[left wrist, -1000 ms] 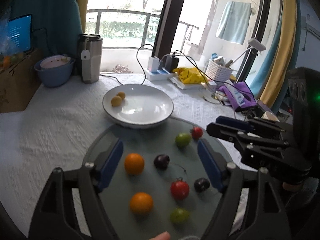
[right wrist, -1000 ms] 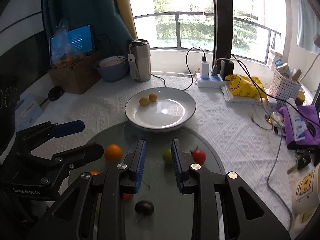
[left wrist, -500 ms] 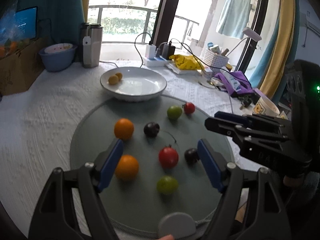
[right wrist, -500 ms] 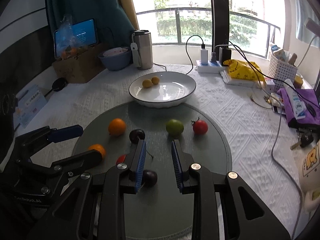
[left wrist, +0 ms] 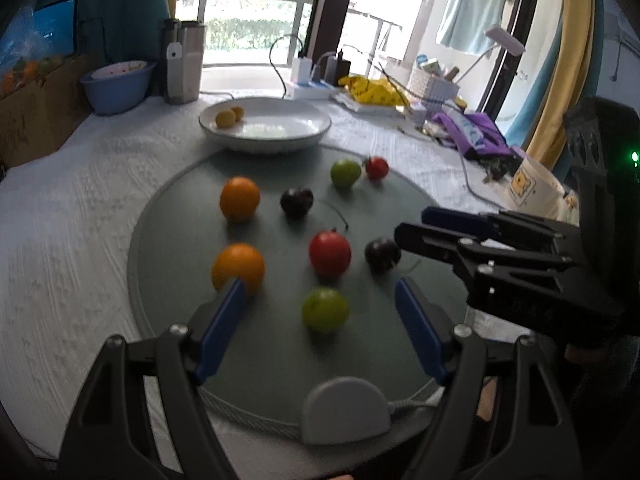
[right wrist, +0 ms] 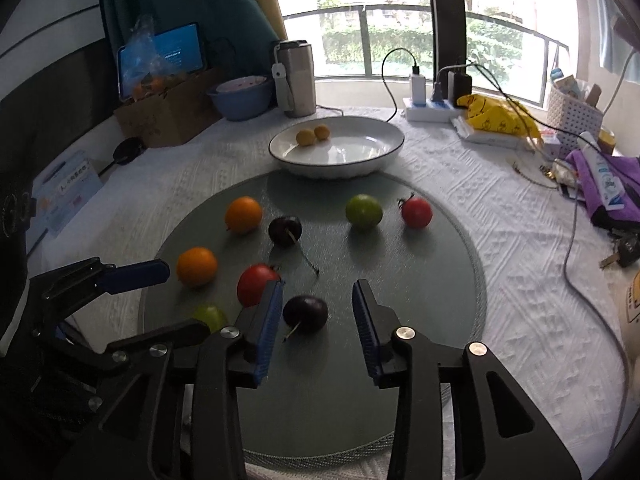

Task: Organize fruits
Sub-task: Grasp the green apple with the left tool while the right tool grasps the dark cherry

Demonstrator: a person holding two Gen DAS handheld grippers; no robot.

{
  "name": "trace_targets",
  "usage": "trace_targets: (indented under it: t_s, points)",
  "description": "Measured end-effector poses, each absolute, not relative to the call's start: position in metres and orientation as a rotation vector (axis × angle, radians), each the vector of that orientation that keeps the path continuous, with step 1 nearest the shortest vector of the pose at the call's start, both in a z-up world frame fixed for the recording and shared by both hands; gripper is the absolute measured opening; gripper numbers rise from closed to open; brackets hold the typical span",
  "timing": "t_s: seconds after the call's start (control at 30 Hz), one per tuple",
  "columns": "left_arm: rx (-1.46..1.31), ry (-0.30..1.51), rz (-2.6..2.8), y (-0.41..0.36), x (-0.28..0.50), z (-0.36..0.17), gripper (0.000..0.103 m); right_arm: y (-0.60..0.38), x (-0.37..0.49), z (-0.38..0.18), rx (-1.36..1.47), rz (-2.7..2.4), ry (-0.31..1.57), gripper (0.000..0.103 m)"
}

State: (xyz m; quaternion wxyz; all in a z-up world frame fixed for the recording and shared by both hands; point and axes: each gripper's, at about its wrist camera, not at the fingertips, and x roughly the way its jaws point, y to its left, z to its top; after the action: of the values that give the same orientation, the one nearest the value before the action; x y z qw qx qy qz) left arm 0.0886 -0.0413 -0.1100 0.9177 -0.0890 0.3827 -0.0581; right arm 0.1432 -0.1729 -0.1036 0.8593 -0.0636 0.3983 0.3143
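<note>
Now spread wider than 0.5 s ago, right gripper (right wrist: 318, 310) around dark plum (right wrist: 305, 313), not touching. Left gripper (left wrist: 320, 322) released around green fruit (left wrist: 325, 310). Farther: 2 oranges, white plate (right wrist: 384, 148) with 2 yellow fruits (right wrist: 305, 136).

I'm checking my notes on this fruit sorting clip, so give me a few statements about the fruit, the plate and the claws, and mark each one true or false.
1. The white plate holds two small yellow fruits. True.
2. The right claw is shut on a dark plum. False: it is open, with the plum lying between its fingers on the round mat.
3. Two oranges lie on the mat. True.
4. The left claw holds a green fruit. False: it is open and empty.
</note>
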Motion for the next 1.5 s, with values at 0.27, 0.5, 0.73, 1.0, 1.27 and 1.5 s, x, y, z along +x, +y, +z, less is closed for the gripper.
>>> trace_targets:
  t_s: [0.27, 0.5, 0.73, 1.0, 1.27, 1.5]
  points:
    - [-0.157, 0.836, -0.111, -0.052, 0.091, -0.120, 0.078, -0.174, 0.146, -0.118, -0.127, 0.706, 0.873, 0.046]
    - [-0.128, 0.873, -0.110, -0.061, 0.094, -0.131, 0.077, -0.169, 0.149, -0.127, -0.154, 0.753, 0.895, 0.046]
    - [-0.088, 0.880, -0.077, -0.065, 0.097, -0.133, 0.061, -0.163, 0.154, -0.131, -0.161, 0.789, 0.914, 0.046]
    - [-0.060, 0.880, -0.016, -0.067, 0.098, -0.134, 0.045, -0.159, 0.154, -0.132, -0.182, 0.815, 0.911, 0.033]
    - [-0.068, 0.872, 0.027, -0.063, 0.098, -0.134, 0.041, -0.162, 0.156, -0.132, -0.158, 0.822, 0.917, 0.030]
    - [-0.077, 0.871, 0.030, -0.064, 0.100, -0.133, 0.029, -0.168, 0.156, -0.129, -0.134, 0.826, 0.909, 0.030]
